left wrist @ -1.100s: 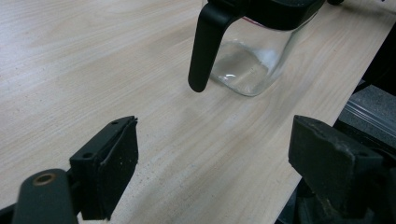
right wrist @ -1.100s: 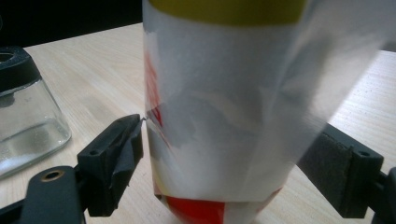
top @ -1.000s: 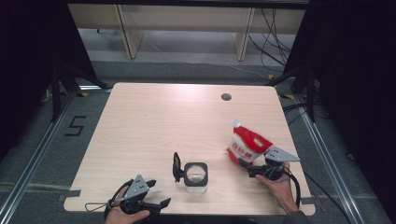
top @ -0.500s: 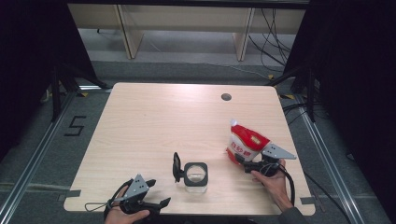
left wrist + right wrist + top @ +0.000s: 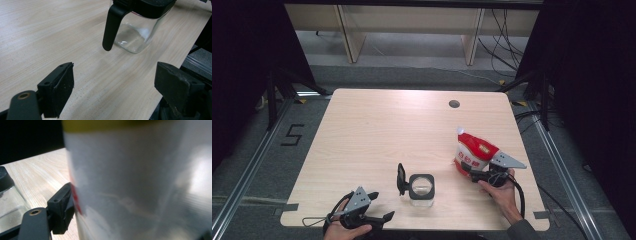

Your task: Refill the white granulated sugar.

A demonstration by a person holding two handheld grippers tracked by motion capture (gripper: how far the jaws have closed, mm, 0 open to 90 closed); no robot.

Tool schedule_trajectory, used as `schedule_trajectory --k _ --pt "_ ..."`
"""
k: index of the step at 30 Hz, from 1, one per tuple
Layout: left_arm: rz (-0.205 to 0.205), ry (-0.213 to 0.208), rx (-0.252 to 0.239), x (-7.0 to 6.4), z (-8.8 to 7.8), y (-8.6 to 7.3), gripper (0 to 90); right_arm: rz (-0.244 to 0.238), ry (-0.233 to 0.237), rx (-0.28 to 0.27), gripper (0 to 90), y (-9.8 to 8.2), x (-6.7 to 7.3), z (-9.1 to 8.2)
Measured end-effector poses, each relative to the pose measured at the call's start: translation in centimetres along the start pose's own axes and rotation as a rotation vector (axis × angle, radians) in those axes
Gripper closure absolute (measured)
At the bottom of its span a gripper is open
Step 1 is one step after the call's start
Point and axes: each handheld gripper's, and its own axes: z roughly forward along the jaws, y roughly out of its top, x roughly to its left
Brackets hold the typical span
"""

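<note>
We saw a wooden table (image 5: 377, 130) with a glass jar (image 5: 421, 189) near its front edge, black rim on top and a black lid (image 5: 401, 178) hinged open, standing up at the jar's left side. A red and white pouch (image 5: 473, 152) sat on the right part of the table, right of the jar and apart from it.

The right gripper (image 5: 471, 170) was at the pouch's near lower edge, held by the right hand (image 5: 499, 190). In the right gripper view the pouch (image 5: 140, 180) was very close and blurred; one jaw pressed against its left side, red print at the contact. The other jaw was hidden behind the pouch, so we read this as holding the pouch. The jar (image 5: 10, 200) showed at the left edge of that view.

The left gripper (image 5: 379, 218) lay low at the front left edge of the table, in the left hand (image 5: 347, 231), well short of the jar. In the left gripper view its jaws stood wide apart with bare tabletop between them, nothing held. The jar (image 5: 137, 32) stood ahead of them, its black lid (image 5: 112, 25) hanging down on the near side.

A dark round hole (image 5: 454, 104) sat near the table's far edge.
</note>
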Motion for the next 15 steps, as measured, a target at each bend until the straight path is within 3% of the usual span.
schedule_trajectory --k 2,5,6,7,8,10,11,12,15 --pt "-0.016 -0.003 -0.016 -0.11 0.09 -0.01 15.6 -0.038 -0.004 0.014 24.6 0.05 -0.23 0.3" --pt "-0.015 -0.003 -0.021 -0.03 0.03 -0.02 15.6 -0.025 -0.01 0.026 25.0 0.17 0.13 0.77" --pt "-0.016 -0.002 -0.021 -0.02 0.01 -0.02 15.7 -0.058 -0.019 0.028 25.0 0.23 -0.03 0.86" --pt "-0.018 -0.003 -0.021 -0.03 0.0 -0.02 15.7 -0.036 -0.012 0.05 24.9 0.24 0.16 0.87" --pt "-0.018 -0.003 -0.02 -0.03 -0.01 -0.02 15.6 -0.002 -0.012 0.023 25.0 0.21 0.53 0.93" --pt "-0.006 -0.003 -0.012 0.03 -0.08 0.01 15.7 -0.027 -0.017 0.029 25.0 0.24 0.31 0.94" --pt "-0.008 -0.003 -0.014 0.01 -0.05 0.01 15.6 -0.001 -0.011 0.029 25.0 0.23 0.49 0.92" --pt "-0.007 -0.003 -0.014 0.01 -0.05 0.01 15.6 -0.037 -0.03 0.021 24.8 0.24 0.11 0.98" --pt "-0.018 -0.003 -0.021 -0.03 -0.01 0.01 15.7 0.008 -0.026 0.03 24.4 0.23 0.34 0.96"
